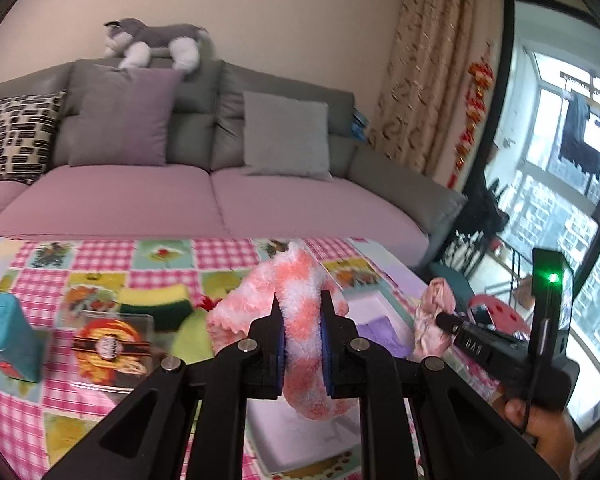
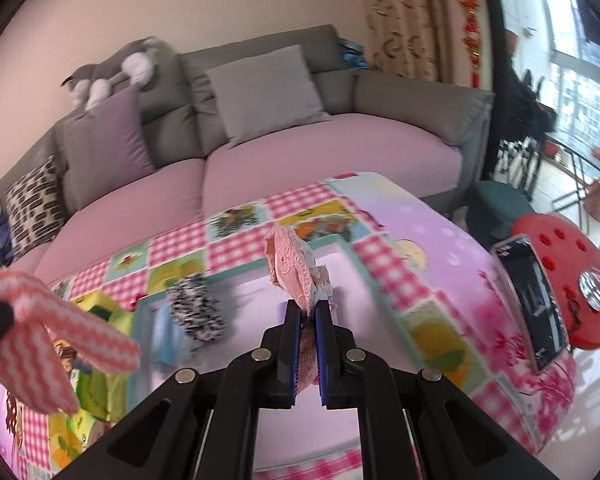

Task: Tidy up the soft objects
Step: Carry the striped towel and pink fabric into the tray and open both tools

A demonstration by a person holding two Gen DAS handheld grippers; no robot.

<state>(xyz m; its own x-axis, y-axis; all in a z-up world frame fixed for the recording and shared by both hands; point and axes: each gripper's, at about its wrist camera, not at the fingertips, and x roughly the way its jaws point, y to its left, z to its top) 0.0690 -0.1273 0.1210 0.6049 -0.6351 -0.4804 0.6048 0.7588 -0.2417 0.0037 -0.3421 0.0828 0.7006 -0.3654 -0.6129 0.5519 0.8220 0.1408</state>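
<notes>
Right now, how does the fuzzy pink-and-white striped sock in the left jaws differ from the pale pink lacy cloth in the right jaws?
The fuzzy pink-and-white striped sock is thick and plush; the pale pink lacy cloth is thin and knit-patterned. The sock is striped in two colours; the cloth is one pale pink. The sock bulges wide between the left gripper jaws, while the cloth lets the right gripper close narrowly. Both are soft, clamped and lifted above the checked tablecloth.

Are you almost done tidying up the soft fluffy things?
Not yet, I think. Nothing looks put away so far. The left claw is shut on the fluffy pink-and-white sock, and the right claw is shut on the pink lacy cloth, both lifted above the table. A black-and-white fuzzy sock still lies on the table, waiting.
</notes>
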